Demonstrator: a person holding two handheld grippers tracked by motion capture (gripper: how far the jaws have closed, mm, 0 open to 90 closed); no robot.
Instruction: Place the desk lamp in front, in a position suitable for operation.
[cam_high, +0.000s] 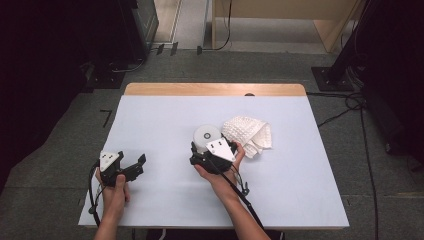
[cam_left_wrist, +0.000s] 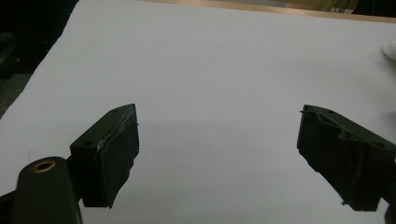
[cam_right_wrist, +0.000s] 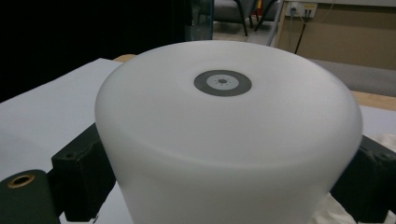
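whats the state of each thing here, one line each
left gripper: open, nothing between its jaws
right gripper: shut on the white cylinder
white cylinder: upright, gripped on both sides
white cloth: crumpled on the table, beside the cylinder

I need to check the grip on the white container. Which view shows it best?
The right gripper view: the white container sits large between that hand-held gripper's two black jaws, both against its sides. The high view shows it small, partly behind the right hand-held gripper. The left gripper view looks across bare table.
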